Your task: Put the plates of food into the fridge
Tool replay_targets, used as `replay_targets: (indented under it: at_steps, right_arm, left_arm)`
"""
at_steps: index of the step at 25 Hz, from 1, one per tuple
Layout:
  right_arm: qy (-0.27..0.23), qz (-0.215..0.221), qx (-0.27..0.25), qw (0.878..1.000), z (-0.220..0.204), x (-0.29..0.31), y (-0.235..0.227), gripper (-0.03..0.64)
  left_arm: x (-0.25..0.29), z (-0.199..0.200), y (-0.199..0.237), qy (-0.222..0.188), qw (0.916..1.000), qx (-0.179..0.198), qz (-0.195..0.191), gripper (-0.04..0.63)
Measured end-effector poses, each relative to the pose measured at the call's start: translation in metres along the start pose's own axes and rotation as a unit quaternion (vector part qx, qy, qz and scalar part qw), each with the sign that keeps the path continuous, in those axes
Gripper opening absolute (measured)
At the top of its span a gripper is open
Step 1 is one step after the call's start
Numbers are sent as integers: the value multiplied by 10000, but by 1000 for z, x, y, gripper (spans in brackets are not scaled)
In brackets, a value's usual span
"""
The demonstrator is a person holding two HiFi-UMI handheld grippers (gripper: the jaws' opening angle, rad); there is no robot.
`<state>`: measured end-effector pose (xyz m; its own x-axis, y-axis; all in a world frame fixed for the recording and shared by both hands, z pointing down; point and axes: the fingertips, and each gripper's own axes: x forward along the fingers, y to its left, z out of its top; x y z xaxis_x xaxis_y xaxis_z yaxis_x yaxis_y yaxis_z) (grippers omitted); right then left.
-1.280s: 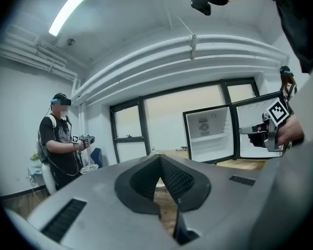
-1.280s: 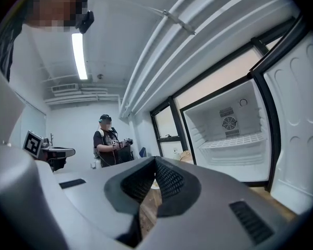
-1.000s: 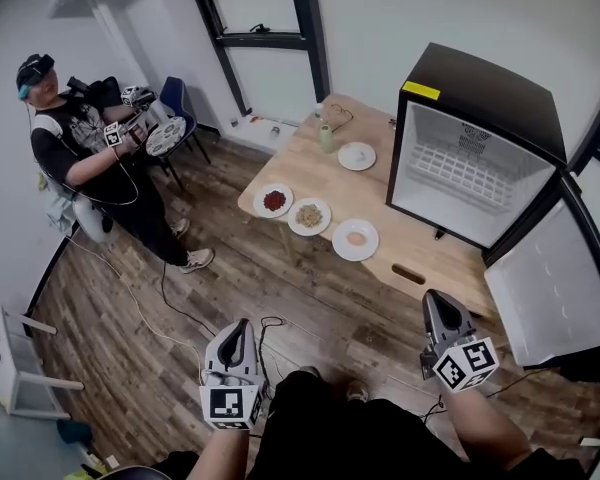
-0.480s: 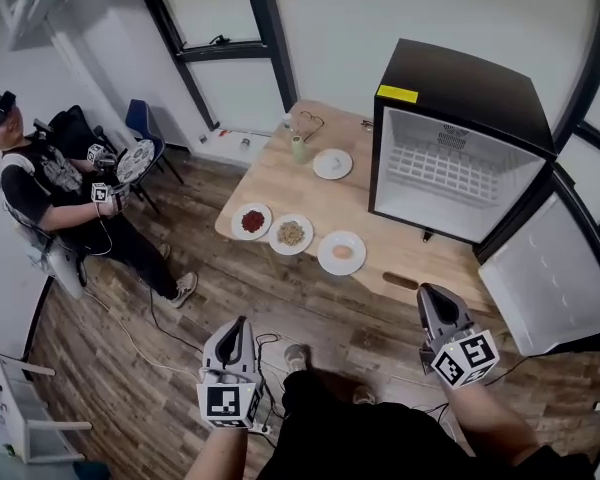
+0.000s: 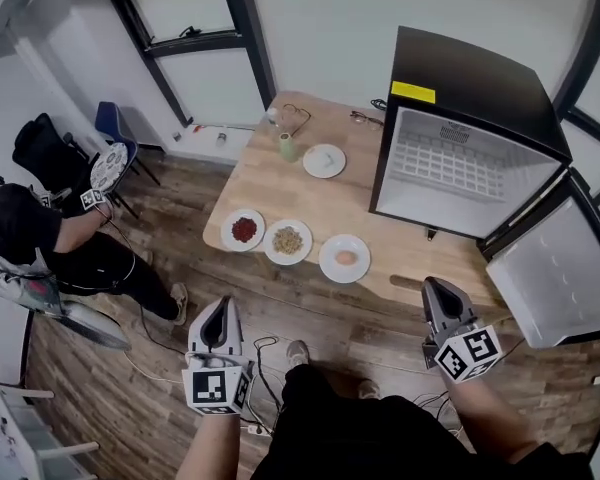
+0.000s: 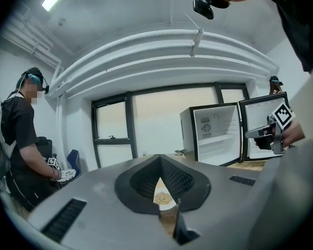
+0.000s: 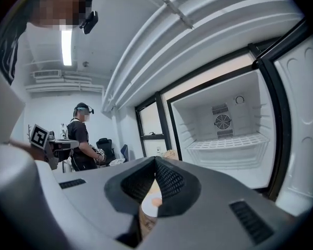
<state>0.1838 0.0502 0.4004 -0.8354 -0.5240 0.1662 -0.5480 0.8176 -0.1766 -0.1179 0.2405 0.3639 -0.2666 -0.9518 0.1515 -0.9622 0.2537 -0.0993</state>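
Note:
Three plates stand in a row near the front edge of the wooden table (image 5: 420, 258): one with red food (image 5: 243, 230), one with grains (image 5: 287, 240), one with an orange piece (image 5: 345, 258). A fourth plate (image 5: 324, 160) lies further back. The open fridge (image 5: 470, 168) stands on the table's right end, its door (image 5: 555, 268) swung wide. My left gripper (image 5: 217, 315) is shut and empty, short of the table and pointing at the grain plate (image 6: 163, 197). My right gripper (image 5: 438, 293) is shut and empty near the table's front edge, and the orange-piece plate (image 7: 155, 202) shows past its jaws.
A person (image 5: 30, 238) stands at the far left holding grippers, beside a blue chair (image 5: 110, 128). A green cup (image 5: 288, 147) and glasses (image 5: 365, 118) lie at the table's back. Cables (image 5: 265, 346) trail on the wood floor by my feet.
Both grippers have come closer to the table, the left one drifting leftward in the head view. The table and fridge sit nearer, and the person has slid toward the left edge.

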Motion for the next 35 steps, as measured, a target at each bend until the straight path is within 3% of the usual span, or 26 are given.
replay_targets:
  at_steps: [15, 23, 29, 35]
  right_arm:
    - [153, -551, -31, 9984, -4, 105, 51, 15]
    - [-2, -1132, 181, 9934, -11, 127, 65, 15]
    - [-104, -1550, 374, 9872, -19, 122, 62, 15]
    - [-69, -1680, 483, 9846, -35, 122, 56, 15]
  left_arm:
    - [80, -16, 96, 55, 9974, -215, -690, 3]
    - [120, -22, 113, 9, 9905, -254, -1354, 3]
    - [152, -16, 117, -76, 9861, -144, -1654, 3]
    - [180, -17, 106, -27, 9828, -143, -1843, 3]
